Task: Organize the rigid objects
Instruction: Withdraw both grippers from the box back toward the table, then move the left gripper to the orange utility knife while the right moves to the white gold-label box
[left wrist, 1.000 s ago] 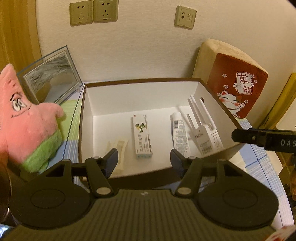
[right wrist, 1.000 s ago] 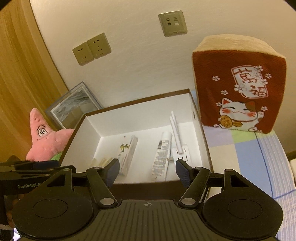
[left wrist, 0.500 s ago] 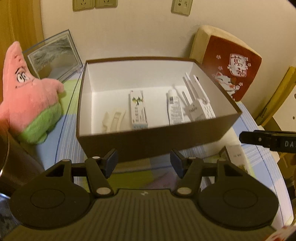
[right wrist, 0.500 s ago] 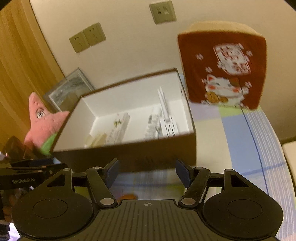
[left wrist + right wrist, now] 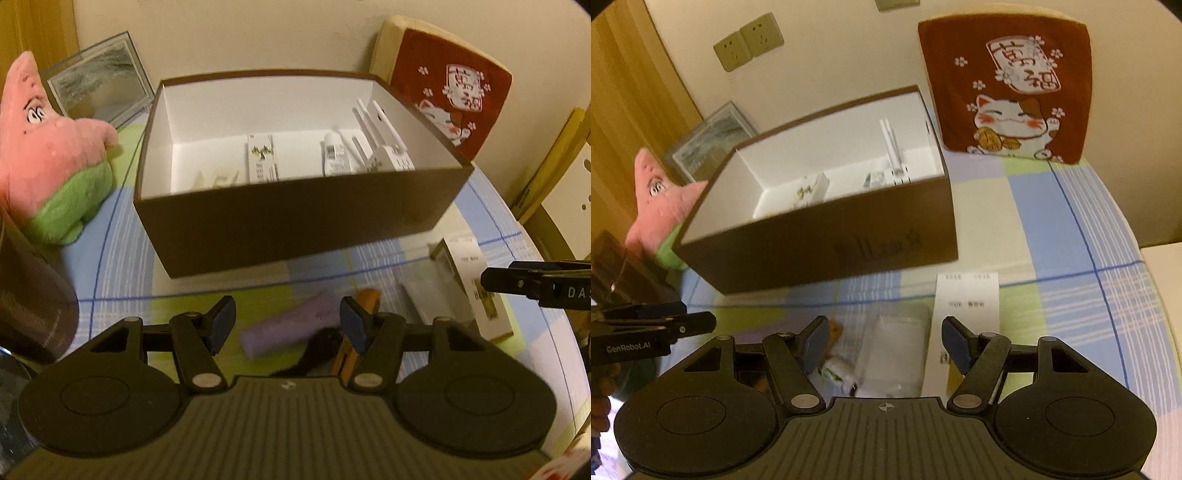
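— How far along is the sorting?

— Partly, I'd judge. The brown cardboard box with white lining [image 5: 295,221], centre frame, already holds a white carton [image 5: 262,162], a tube [image 5: 334,157] and a white antenna device [image 5: 388,155].

— What's left?

— On the checked table [image 5: 1089,258], lower frame: a lilac bar [image 5: 291,326], an orange item [image 5: 369,297], a clear packet [image 5: 897,354] and a tall white carton [image 5: 966,310].

— The grippers?

— Left gripper [image 5: 287,323] and right gripper [image 5: 884,343] both hover with fingers spread, holding nothing.

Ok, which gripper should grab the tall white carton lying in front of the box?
Probably the right gripper: it is open and the white carton lies by its right finger. The left gripper, also open, sits over the purple tube.
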`<state>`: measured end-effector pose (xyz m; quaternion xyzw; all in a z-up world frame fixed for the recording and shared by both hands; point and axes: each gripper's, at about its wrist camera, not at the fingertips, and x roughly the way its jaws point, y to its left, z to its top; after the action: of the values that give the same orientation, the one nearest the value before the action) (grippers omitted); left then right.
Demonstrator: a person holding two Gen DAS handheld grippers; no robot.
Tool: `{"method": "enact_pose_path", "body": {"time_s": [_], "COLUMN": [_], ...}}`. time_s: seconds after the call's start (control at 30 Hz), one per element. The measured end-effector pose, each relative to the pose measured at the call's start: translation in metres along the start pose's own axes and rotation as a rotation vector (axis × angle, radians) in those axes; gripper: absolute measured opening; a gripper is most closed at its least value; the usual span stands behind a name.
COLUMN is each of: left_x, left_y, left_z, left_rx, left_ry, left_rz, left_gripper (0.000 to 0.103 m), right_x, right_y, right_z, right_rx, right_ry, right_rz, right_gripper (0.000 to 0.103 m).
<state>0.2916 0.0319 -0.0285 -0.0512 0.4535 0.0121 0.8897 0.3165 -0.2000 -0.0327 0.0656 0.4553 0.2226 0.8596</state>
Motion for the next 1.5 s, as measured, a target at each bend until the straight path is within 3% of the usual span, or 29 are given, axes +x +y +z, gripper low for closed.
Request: {"method": "enact_pose_path", "body": {"time_s": [0.27, 0.9, 1.27, 1.3, 1.5], "left_x": [0.004, 0.022, 0.035, 0.037, 0.051], "left_y": [-0.006, -0.027, -0.046, -0.048, -0.061], "left_z": [-0.019, -0.036, -0.047, -0.049, -0.056], "left_rx": [0.02, 0.128, 0.25, 0.266, 0.353], "left_ry": [0.034, 0.051, 0.051, 0.052, 0.074], "left_rz": [-0.003, -0.021, -0.008, -0.007, 0.004], "left_gripper": [0.058, 0.05, 0.047, 0.047, 0.039], "right_x": [0.002, 0.026, 0.042, 0.042, 0.037], "right_y": [-0.007, -0.019, -0.023, -0.024, -0.027], "right_z": [-0.023, -0.04, -0.046, -0.047, -0.051], "right_rx": [-0.008, -0.079, -0.081, -0.08, -0.082], "right_ry": [0.044, 0.084, 0.095, 0.093, 0.09], "right_rz": [-0.048, -0.205, -0.203, -0.2, -0.196], "right_gripper": [0.064, 0.064, 0.064, 0.059, 0.058]}}
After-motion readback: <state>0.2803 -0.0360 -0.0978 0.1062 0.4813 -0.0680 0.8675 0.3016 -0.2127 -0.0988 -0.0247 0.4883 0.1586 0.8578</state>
